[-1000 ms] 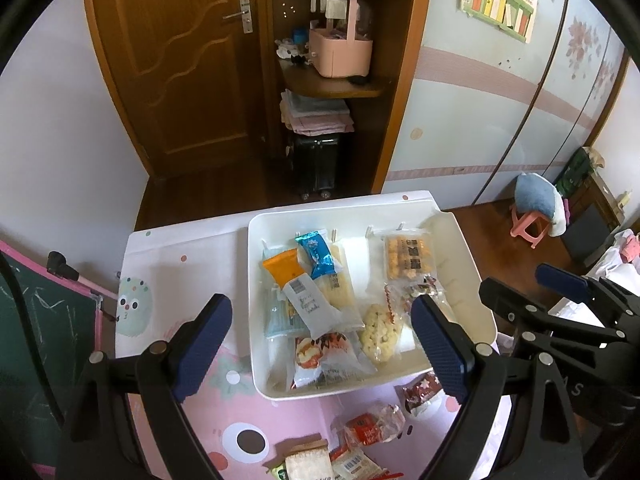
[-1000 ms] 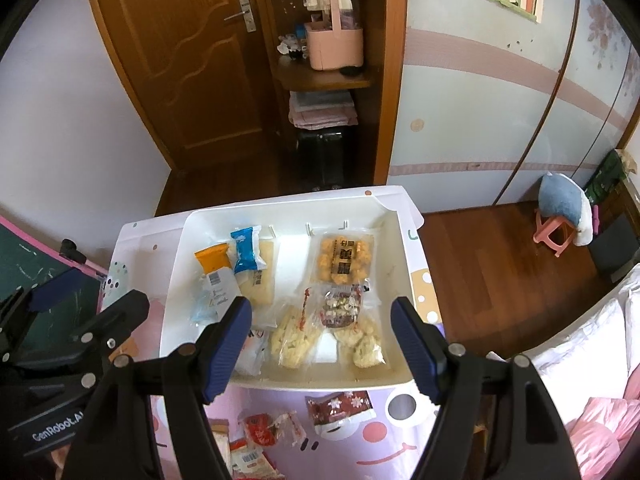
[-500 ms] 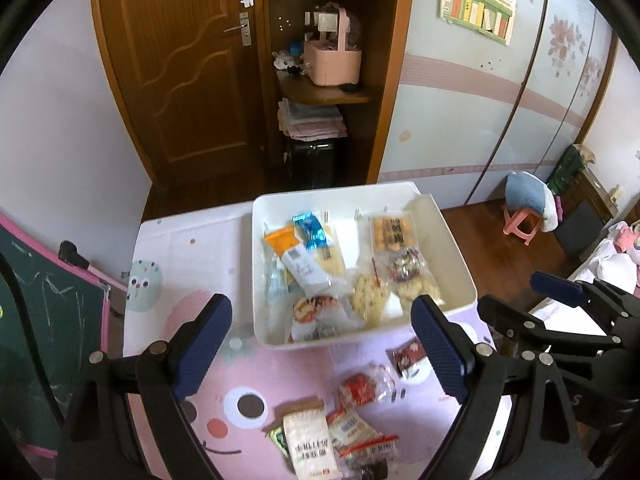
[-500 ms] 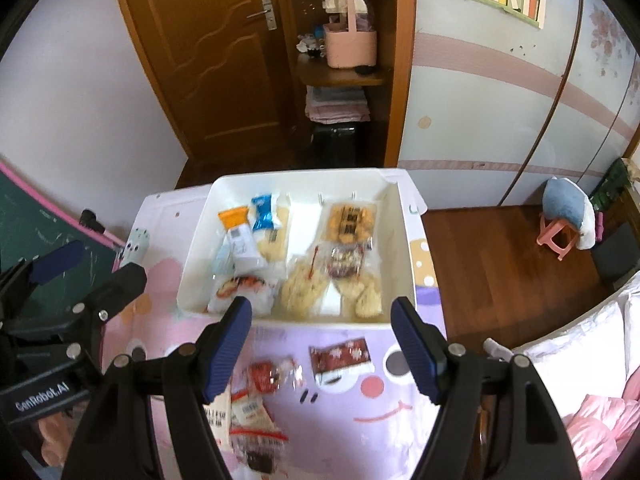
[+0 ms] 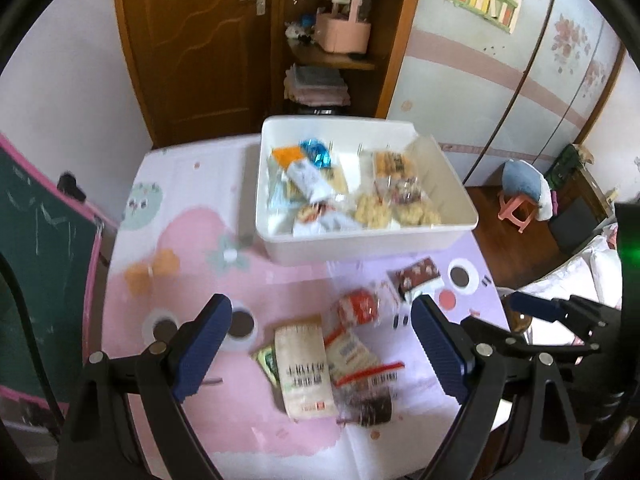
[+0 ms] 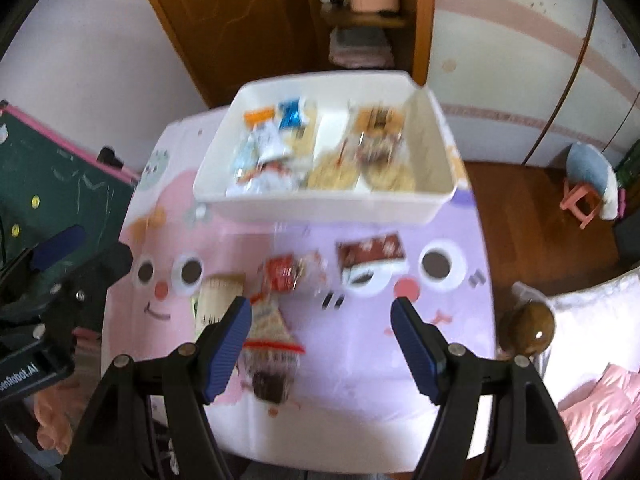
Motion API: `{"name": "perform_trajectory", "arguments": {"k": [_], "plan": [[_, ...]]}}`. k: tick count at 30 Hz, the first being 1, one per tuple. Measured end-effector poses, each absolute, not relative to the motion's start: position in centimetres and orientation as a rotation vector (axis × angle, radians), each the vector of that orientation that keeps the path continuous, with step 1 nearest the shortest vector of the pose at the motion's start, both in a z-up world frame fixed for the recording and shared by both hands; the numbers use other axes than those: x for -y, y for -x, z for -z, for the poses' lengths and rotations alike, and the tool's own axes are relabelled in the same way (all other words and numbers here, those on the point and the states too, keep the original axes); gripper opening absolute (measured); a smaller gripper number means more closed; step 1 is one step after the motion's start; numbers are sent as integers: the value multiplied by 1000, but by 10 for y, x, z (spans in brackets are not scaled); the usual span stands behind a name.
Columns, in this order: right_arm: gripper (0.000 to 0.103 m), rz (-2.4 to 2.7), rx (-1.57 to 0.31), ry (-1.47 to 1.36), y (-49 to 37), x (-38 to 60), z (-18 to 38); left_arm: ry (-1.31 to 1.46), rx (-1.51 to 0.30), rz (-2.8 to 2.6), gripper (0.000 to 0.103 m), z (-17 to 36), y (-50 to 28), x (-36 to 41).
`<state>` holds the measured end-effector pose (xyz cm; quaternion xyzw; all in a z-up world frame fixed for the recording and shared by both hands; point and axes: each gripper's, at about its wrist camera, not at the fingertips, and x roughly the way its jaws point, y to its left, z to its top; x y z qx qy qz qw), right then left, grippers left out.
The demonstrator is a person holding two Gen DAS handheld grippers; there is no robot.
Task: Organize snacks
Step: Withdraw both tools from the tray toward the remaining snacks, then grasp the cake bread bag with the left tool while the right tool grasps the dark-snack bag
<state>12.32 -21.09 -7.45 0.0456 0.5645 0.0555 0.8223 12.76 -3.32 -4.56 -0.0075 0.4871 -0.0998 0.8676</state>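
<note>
Loose snack packets point(image 5: 320, 360) lie on the pink table mat point(image 5: 168, 248), at 6 o'clock of the white bin point(image 5: 360, 244) of snacks. Left gripper point(image 5: 320, 348) spread, empty; right gripper point(image 6: 320, 340) likewise. Only the right view shows a brown knob point(image 6: 528, 330).

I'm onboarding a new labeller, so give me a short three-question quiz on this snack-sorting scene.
1. True or false: the left tongs grip a packet.
2. Which packet lies closest to the white bin? A) the beige packet B) the dark brown packet C) the red packet
3. Fill in: the loose packets lie on the ___ tablecloth.

Key: 1 false, both tongs stand open and empty, like the right tongs. 2 B. 3 cartoon-face.
</note>
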Motion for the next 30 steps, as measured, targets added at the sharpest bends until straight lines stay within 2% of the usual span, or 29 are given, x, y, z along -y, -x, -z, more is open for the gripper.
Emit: {"name": "perform_trajectory", "arguments": {"k": [18,29,30], "plan": [[73,-186,-1408,-63,-68,161,192,32,-1209,84,91,159,-96,10],[71,-210,-1441,-51,-76,136,225,32,-1245,40,91,181,-101,-3],[66,-219,-1441,-47,-78,133,226,36,-1249,39,91,183,-102,-4]]}}
